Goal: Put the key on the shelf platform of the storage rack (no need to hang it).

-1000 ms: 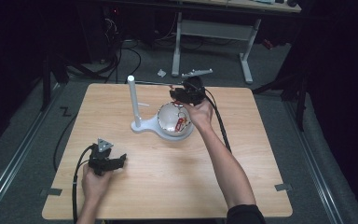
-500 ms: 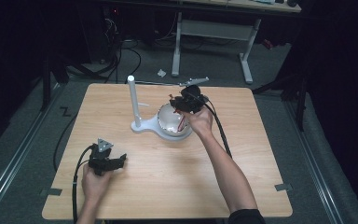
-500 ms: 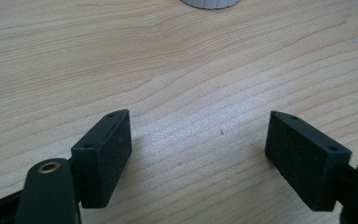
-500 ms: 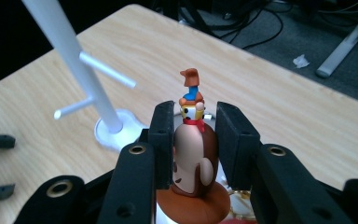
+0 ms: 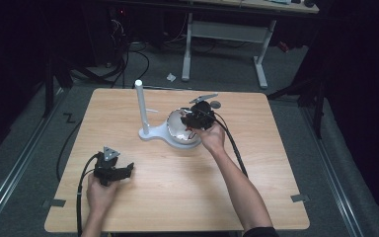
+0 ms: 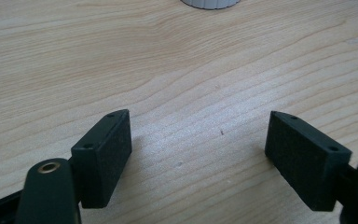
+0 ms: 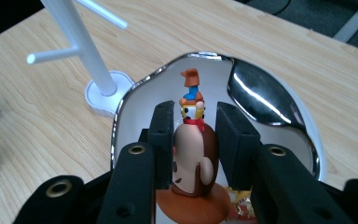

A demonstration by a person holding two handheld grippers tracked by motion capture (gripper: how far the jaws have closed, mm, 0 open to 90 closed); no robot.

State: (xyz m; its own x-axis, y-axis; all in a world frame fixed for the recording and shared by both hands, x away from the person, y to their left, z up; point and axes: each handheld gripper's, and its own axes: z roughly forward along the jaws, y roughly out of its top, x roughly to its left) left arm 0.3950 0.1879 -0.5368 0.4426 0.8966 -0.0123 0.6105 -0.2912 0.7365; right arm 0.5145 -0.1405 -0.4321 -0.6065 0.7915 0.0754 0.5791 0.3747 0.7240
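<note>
A small toy figure (image 7: 191, 154) with a brown and cream body, a red scarf and an orange base stands upright between the jaws of my right gripper (image 7: 193, 116). Both jaws press against its sides. The gripper (image 5: 191, 121) hangs over the shiny metal bowl (image 5: 177, 132), and the figure sits low inside that bowl (image 7: 261, 98). The bowl's mirror wall shows a distorted orange and blue reflection above the figure's head. My left gripper (image 5: 127, 170) rests on the wooden table near the front left. Its jaws stand wide apart over bare wood (image 6: 198, 140).
A white stand (image 5: 141, 106) with a tall post and short side pegs (image 7: 81, 51) rises just left of the bowl, on a round white base. The light wooden table (image 5: 276, 163) has bare room at the right and front. Black cables trail from both grippers.
My right gripper has come down and to the left from the bowl's far right rim into the bowl. The left gripper has stayed put.
</note>
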